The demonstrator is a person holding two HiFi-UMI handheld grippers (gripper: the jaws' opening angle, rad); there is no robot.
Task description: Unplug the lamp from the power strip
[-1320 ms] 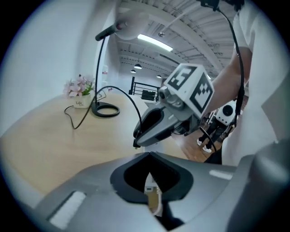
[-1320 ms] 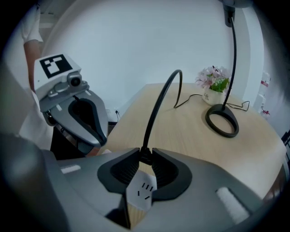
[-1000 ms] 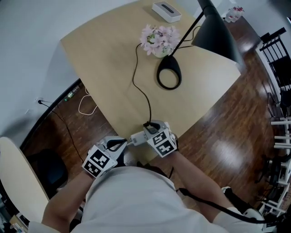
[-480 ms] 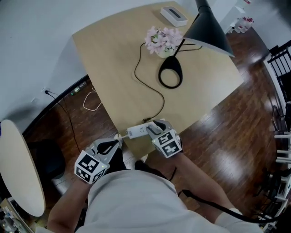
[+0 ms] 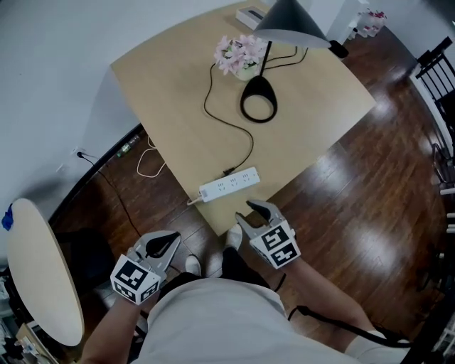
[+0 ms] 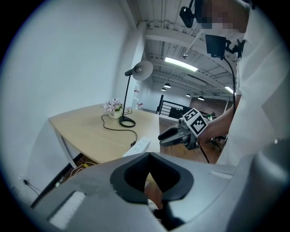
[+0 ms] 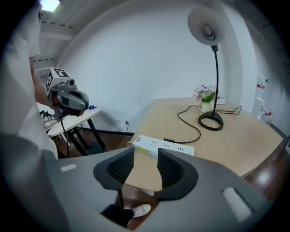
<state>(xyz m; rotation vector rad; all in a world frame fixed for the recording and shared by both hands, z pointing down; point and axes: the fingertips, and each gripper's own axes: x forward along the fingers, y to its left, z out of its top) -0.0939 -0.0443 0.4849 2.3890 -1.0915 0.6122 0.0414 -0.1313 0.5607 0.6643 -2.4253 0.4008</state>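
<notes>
The white power strip point(image 5: 229, 184) lies near the front corner of the wooden table point(image 5: 170, 92). The black lamp point(image 5: 257, 106) stands at the far side. Its cord runs to a black plug point(image 5: 229, 172) resting against the strip's far edge; I cannot tell whether it sits in a socket. My right gripper point(image 5: 250, 215) hovers off the table's edge, just short of the strip point(image 7: 163, 146), open with nothing between its fingers. My left gripper point(image 5: 162, 245) hangs lower left over the floor, shut and empty.
A pot of pink flowers point(image 5: 238, 55) and a white box point(image 5: 249, 14) stand by the lamp. Loose cables point(image 5: 146, 163) lie on the floor under the table's left side. A round white table point(image 5: 32, 263) stands at the left, and a black rack point(image 5: 441, 64) at the right.
Both grippers have drawn back off the table toward my body. The right one has let go and opened. The power strip now lies alone near the table's corner.
</notes>
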